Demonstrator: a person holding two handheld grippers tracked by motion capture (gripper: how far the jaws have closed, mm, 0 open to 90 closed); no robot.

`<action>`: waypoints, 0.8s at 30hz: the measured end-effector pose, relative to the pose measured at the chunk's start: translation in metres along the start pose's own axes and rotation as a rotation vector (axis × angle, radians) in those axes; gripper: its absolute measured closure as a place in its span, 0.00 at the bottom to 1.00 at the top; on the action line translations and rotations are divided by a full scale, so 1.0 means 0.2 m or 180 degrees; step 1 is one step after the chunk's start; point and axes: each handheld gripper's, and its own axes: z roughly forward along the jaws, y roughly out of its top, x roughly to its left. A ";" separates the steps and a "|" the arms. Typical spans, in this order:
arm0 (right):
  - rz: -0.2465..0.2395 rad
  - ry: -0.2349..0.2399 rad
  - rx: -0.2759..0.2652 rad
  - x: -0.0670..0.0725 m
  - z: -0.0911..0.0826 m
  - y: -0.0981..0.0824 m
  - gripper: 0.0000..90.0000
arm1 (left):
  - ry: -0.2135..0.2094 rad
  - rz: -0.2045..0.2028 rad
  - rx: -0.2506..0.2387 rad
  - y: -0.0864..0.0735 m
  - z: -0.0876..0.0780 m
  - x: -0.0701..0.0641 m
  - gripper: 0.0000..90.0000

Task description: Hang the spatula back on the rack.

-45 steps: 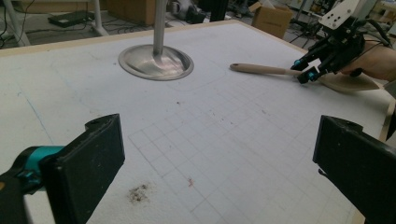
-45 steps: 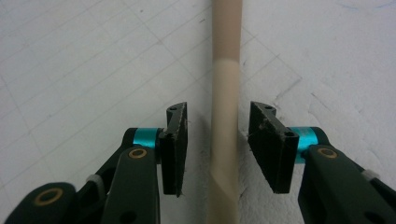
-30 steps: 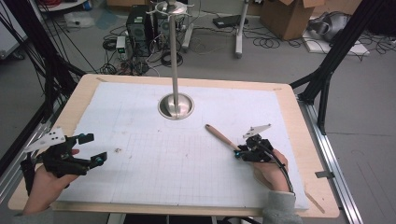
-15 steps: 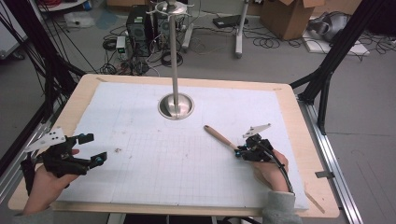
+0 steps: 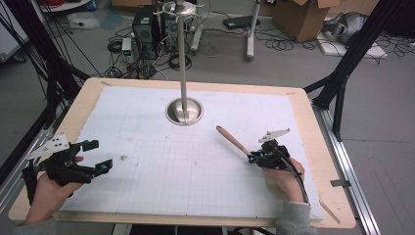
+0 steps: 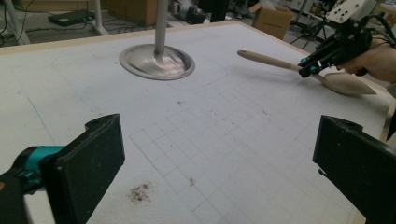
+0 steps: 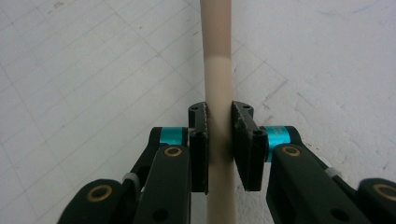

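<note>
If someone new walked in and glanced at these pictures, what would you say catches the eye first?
The eye goes first to the wooden spoon at the right of the white mat, its handle clamped in the right gripper, whose jaws have just been closing on it. Next comes the tall metal stand rising from its round base at the mat's far middle. The left gripper sits at the near left, jaws wide open and holding nothing.
</note>
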 end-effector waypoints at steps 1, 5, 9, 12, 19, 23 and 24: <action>0.0009 -0.0002 -0.0017 0.00 -0.01 0.00 0.87 | 0.0000 0.0000 0.0000 0.00 0.00 0.00 0.03; 0.0043 -0.0001 -0.0076 0.00 -0.02 0.00 0.87 | -0.0004 0.0006 0.0001 0.00 0.00 0.00 0.03; 0.0063 0.0010 -0.0133 0.00 -0.04 0.00 0.87 | -0.0004 0.0002 0.0000 0.00 0.00 0.00 0.03; 0.0085 0.0021 -0.0190 0.00 -0.05 0.00 0.87 | -0.0005 0.0007 -0.0001 0.00 0.00 0.00 0.03; 0.0049 0.0063 -0.0285 0.02 -0.08 0.03 0.87 | 0.0001 0.0006 -0.0005 0.00 0.00 0.00 0.03; 0.0001 0.0013 -0.0318 0.04 -0.10 0.04 0.87 | 0.0005 0.0009 -0.0009 0.00 -0.01 0.00 0.03; 0.0005 0.0006 -0.0317 0.05 -0.10 0.04 0.87 | 0.0008 0.0005 -0.0010 0.00 -0.01 0.00 0.03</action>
